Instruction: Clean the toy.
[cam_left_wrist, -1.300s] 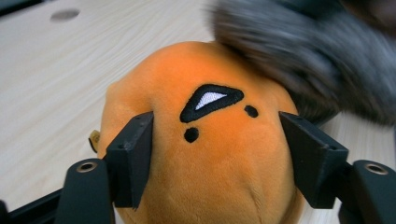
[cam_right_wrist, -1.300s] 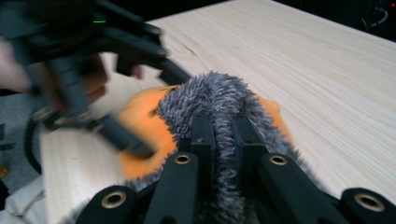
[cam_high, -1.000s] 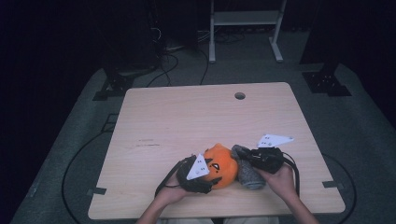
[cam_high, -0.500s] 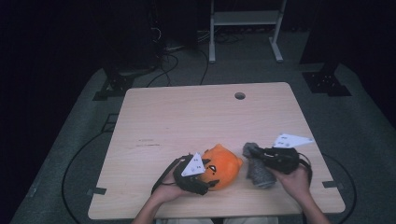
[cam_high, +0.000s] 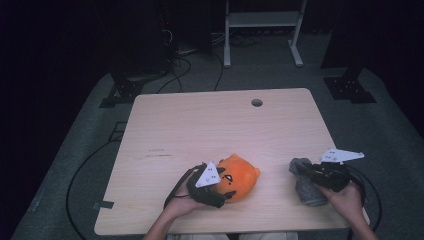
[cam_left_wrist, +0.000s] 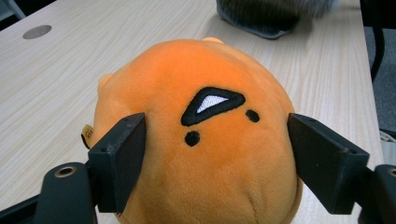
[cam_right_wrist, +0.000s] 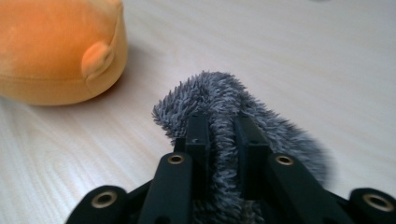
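Left gripper (cam_high: 220, 187) is sitting around the orange plush toy (cam_high: 239, 177) near the table's (cam_high: 200, 125) front edge. Its jaws have just been opening and now stand apart on either side of the toy; whether the pads are still touching the fabric is hard to tell. Right gripper (cam_right_wrist: 223, 135) is clamped on the grey fluffy cloth (cam_right_wrist: 224, 98), well right of the toy. To do it well, probably keep the pinch deep and lift clear without dragging. Count: one toy, one cloth, two grippers.
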